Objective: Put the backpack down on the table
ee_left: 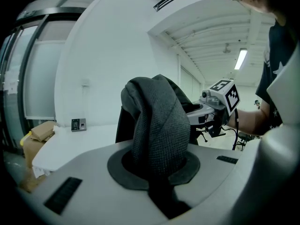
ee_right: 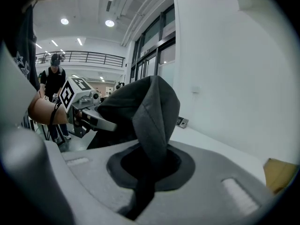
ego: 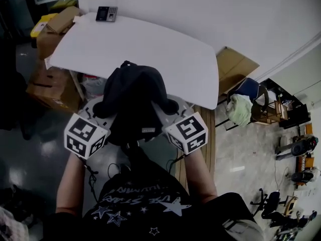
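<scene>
Head view: black backpack is held up between the two grippers, in front of the person's chest. Its top overlaps the near edge of the white worktop; can't tell if it touches. The left gripper is on the bag's left side and the right gripper on its right side, marker cubes toward the camera. A small keypad device sits at the worktop's far edge. Cardboard boxes are on the floor to the left, and a chair with clothes to the right.

Left gripper view: jaws nearly together, pinching a dark grey woven strap that rises from the slot and folds over. The rest of the backpack hangs behind it, with the worktop beyond. The right gripper is just beside the bag on the right.

Right gripper view: jaws pressed together on another fold of dark grey strap, which stands up from the slot and loops left into the bag. The left gripper is close on the left, and a person stands in the background.
</scene>
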`<state>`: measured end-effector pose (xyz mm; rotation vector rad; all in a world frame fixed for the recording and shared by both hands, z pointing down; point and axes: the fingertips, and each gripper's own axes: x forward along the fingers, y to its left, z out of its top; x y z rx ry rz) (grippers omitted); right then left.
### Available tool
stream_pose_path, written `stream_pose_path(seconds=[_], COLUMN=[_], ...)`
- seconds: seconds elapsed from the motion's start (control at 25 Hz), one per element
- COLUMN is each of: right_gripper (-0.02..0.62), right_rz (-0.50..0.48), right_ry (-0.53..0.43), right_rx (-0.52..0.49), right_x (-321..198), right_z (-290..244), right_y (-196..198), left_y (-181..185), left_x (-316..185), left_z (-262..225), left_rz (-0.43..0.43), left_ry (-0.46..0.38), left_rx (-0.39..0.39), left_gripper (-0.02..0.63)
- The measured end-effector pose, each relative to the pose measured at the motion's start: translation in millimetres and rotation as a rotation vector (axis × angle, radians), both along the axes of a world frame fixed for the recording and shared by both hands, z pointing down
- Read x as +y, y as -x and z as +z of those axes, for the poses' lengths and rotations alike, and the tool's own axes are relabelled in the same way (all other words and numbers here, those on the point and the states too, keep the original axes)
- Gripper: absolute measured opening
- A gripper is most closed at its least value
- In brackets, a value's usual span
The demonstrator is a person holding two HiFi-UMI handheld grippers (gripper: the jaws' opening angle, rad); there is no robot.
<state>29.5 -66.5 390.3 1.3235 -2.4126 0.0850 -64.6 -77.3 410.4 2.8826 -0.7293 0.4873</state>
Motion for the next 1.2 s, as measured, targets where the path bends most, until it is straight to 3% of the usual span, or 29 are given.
stream_pose_path(seconds=[0.32, 0.52, 0.76, 0.92, 1.2], right_gripper=[0.015, 0.015, 0.015, 0.017, 0.015], right_rz=[-0.090, -0.148, -0.212, -0.227, -0.201], right_ry=[0.024, -0.015, -0.073, -0.106, -0.068], right_rx=[-0.090, -0.156, -0.165, -0.160, -0.180], right_x=[-67, -115, -173, -185, -224], right_z=[-1, -21, -52, -51, -44], right_y=[-5, -14, -25, -27, -21], left_y=[-1, -9, -19, -21, -17], left_x=[-60, -105, -157, -168, -207], left_z=[-5, -26, -56, -54, -49], left_rz=[-0.054, -0.106, -0.151, -0.178, -0.157], left_ry=[0.022, -0.016, -0.049, -0.076, -0.072], left_rx=[-0.035, -0.036, -0.024, -0.016, -0.022], left_gripper=[0.054, 0.054, 0.054, 0.054, 0.054])
